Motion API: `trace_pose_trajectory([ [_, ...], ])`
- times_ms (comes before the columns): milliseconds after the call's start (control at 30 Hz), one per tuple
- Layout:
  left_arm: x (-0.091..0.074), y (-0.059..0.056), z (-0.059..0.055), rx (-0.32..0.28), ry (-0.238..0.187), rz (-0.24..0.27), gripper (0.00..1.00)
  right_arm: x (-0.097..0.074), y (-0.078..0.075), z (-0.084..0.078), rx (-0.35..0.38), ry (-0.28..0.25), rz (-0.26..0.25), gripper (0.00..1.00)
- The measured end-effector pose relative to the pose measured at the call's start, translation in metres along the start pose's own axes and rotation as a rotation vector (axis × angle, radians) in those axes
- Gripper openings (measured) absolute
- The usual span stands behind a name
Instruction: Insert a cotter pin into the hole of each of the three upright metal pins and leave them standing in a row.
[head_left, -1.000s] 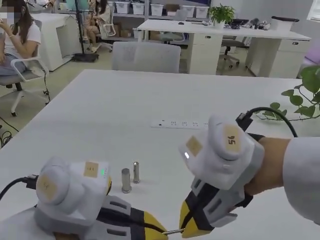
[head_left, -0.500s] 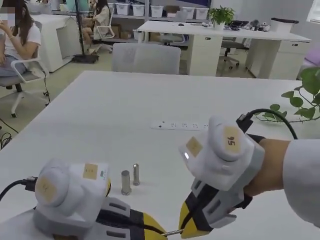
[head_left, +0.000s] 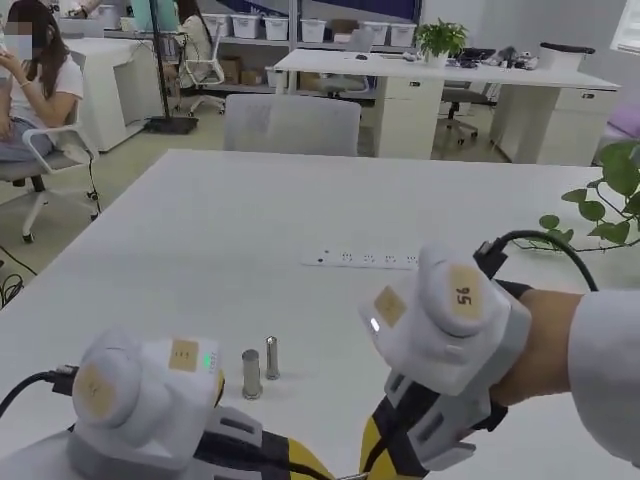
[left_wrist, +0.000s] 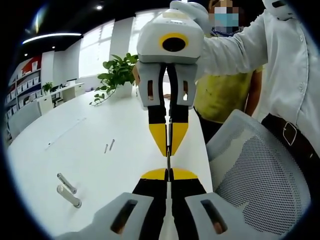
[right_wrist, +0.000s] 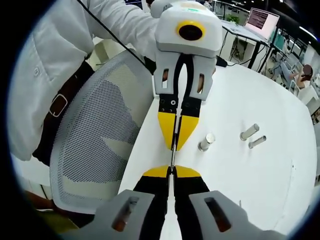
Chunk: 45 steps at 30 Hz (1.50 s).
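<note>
My left gripper (left_wrist: 169, 173) and right gripper (right_wrist: 171, 171) both clamp 1 cotter pin (left_wrist: 169, 161) between their jaws — I judge none of the 3 metal pins (right_wrist: 206, 141) fitted yet.

Three pins (right_wrist: 205, 142) (right_wrist: 249, 131) (right_wrist: 257, 141) are sitting on the table (head_left: 200, 250), two cotter pins (left_wrist: 106, 148) (left_wrist: 112, 144) are lying loose, and one cotter pin (left_wrist: 169, 131) is bridging two grippers (left_wrist: 170, 172) (left_wrist: 168, 149).
</note>
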<state>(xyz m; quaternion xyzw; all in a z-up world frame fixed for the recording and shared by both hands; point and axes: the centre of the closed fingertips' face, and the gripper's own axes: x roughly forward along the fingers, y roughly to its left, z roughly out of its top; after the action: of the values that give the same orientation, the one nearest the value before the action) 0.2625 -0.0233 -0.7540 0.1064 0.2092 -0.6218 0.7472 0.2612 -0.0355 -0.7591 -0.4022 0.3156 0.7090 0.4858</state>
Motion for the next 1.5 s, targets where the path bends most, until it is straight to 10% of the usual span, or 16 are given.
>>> trace_pose_trajectory([
  [1500,0.0011,0.0003,-0.0035,0.023,-0.005,0.006,0.01,0.0035,-0.002,-0.0011,0.045,-0.023,-0.036,0.03],
])
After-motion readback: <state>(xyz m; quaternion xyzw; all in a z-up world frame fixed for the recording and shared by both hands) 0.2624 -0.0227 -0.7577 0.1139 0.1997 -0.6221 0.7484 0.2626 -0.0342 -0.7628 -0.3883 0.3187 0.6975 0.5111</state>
